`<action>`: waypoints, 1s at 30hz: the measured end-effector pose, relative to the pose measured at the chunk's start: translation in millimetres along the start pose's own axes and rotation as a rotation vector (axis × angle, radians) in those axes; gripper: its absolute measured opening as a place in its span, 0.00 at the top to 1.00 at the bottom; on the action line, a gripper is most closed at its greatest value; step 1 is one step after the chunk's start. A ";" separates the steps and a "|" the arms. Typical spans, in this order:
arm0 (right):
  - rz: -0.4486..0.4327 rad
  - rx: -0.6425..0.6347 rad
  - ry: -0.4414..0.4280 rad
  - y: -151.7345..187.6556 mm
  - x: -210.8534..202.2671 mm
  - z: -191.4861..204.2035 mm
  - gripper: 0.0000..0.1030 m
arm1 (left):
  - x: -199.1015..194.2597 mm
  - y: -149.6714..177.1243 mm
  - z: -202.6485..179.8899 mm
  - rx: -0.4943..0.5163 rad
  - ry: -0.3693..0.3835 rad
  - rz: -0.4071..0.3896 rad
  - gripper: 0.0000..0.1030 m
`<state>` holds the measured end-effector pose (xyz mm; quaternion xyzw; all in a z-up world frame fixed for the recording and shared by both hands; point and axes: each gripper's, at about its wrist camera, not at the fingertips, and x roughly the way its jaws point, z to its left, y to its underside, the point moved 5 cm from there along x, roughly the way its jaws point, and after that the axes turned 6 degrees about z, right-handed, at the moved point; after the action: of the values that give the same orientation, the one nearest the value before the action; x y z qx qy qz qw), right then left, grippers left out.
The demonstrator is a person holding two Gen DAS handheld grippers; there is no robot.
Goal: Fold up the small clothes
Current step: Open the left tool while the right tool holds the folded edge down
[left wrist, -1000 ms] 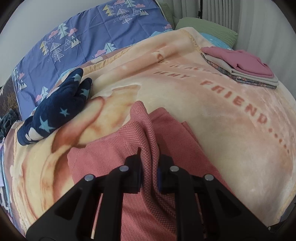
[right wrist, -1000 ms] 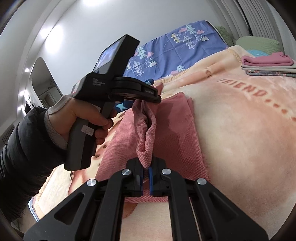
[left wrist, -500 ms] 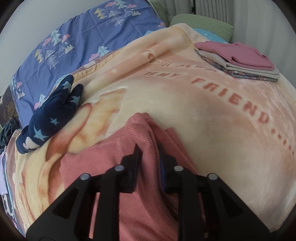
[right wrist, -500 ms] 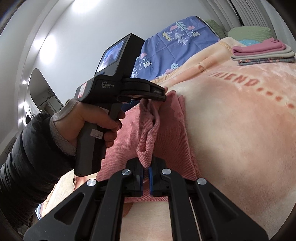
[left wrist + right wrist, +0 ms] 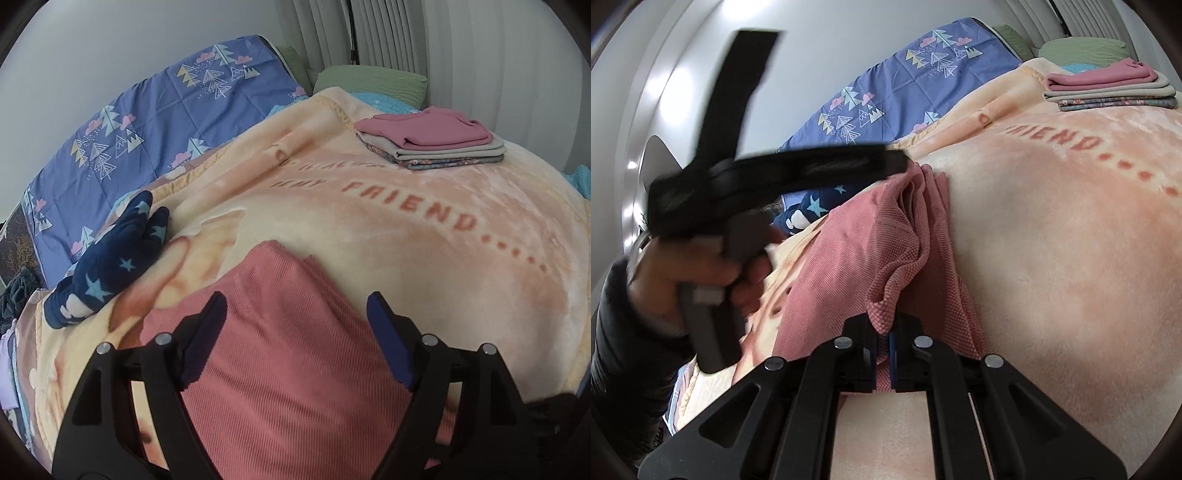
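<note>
The left gripper [image 5: 295, 325] has let go: a second ago its jaws were pinched on a raised ridge of the salmon-pink waffle-knit garment [image 5: 280, 354], half a second ago they were loosening, and now they stand wide apart with nothing between them. The fold it carried has dropped and the cloth lies smooth under the open jaws on the peach blanket [image 5: 424, 236] that covers the bed. In the right wrist view the left gripper [image 5: 901, 162] is a motion-blurred black shape at the garment's far edge, so I judge it is pulling away.

Beyond the garment's left side lies a navy star-print piece [image 5: 110, 258], touching the blanket's edge and apart from the pink cloth. Far off at the upper right sits a stack of folded clothes [image 5: 432, 142], a pink one on top.

The right gripper [image 5: 885, 328] has not changed: its jaws stay closed on a bunched corner of the garment [image 5: 871, 251], holding that near end lifted while the far end has settled in soft pleats.

So one side of the fold seems laid down; the right end most likely needs to be placed and released before the piece can join the stack
</note>
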<state>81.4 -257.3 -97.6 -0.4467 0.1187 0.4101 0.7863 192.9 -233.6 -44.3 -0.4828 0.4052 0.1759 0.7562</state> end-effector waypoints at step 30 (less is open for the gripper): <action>0.006 0.013 -0.050 -22.3 -14.2 12.4 0.96 | -48.4 199.7 49.2 -0.292 -0.053 0.074 0.16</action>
<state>86.9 -261.0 -69.1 -0.4309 0.1030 0.4226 0.7907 53.9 -90.3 -113.7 -0.5676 0.3727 0.2736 0.6812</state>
